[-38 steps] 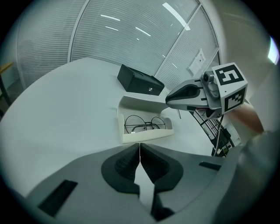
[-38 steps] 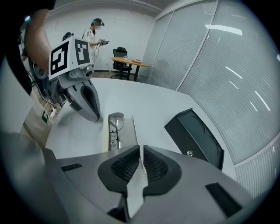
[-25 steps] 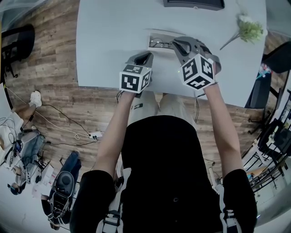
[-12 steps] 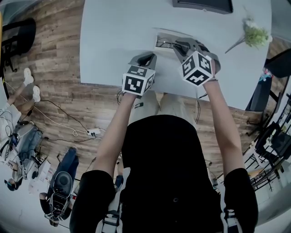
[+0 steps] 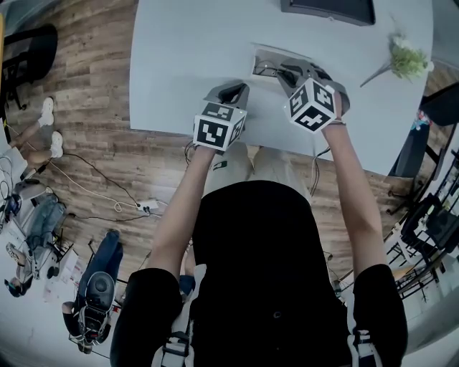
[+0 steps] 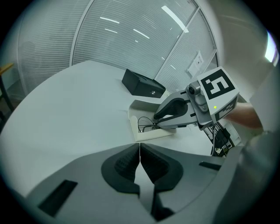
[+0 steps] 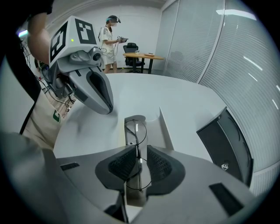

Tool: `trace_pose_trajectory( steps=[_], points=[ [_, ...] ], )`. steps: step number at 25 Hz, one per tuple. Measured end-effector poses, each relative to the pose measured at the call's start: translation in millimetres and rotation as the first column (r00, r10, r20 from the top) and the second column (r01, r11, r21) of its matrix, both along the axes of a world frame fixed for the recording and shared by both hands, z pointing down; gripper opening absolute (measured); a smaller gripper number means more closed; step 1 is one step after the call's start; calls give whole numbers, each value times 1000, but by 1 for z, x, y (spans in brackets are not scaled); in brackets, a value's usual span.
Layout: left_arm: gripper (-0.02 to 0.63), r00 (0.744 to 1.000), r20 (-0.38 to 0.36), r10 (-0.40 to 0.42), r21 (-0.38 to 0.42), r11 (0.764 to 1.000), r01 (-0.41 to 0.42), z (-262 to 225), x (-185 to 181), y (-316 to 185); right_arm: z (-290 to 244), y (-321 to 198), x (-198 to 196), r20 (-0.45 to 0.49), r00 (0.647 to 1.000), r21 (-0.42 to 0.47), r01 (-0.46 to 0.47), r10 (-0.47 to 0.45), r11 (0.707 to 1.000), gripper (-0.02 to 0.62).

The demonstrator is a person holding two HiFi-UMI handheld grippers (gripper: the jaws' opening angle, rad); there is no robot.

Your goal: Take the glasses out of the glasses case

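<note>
An open white glasses case point(image 5: 264, 59) lies on the white table point(image 5: 186, 50), with thin black wire-rimmed glasses point(image 7: 136, 130) inside it. My right gripper point(image 7: 140, 154) points steeply down over the case. Its jaws are opening, and the bridge of the glasses sits in the narrow gap between the pads, which do not press on it. In the left gripper view the case point(image 6: 146, 136) shows with the right gripper point(image 6: 155, 120) dipping into it. My left gripper point(image 6: 139, 151) is shut and empty, and rests near the table's front edge, left of the case point(image 5: 235, 92).
A black box point(image 5: 326, 8) stands at the table's far side behind the case. A sprig of pale flowers point(image 5: 404, 59) lies at the far right. In the right gripper view a person point(image 7: 111, 37) stands by a desk point(image 7: 142, 56) in the background.
My right gripper has sunk toward the case and tilted further down. The left gripper has kept its place.
</note>
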State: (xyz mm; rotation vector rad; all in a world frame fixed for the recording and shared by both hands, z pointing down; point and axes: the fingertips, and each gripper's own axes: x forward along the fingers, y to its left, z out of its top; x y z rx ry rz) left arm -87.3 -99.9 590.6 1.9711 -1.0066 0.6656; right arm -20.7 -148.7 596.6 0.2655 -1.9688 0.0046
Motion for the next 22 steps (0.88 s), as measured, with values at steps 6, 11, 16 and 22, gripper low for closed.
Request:
trace_pose_trajectory(
  steps=[6, 11, 16, 22],
  points=[
    [25, 1000, -5, -6, -2, 1000, 6, 1, -7, -1, 5, -3, -2, -18, 1000, -27, 4, -4, 1000, 93],
    [25, 1000, -13, -13, -2, 1000, 13, 2, -7, -1, 9, 1, -5, -33, 999, -79, 24, -27, 997, 43],
    [25, 999, -22, -31, 3, 1000, 31, 1, -13, 0, 10, 2, -7, -48, 998, -83, 30, -34, 996, 40],
    [25, 998, -21, -62, 10, 998, 62, -2, -22, 0, 5, 4, -7, -53, 998, -71, 24, -28, 997, 32]
  ],
)
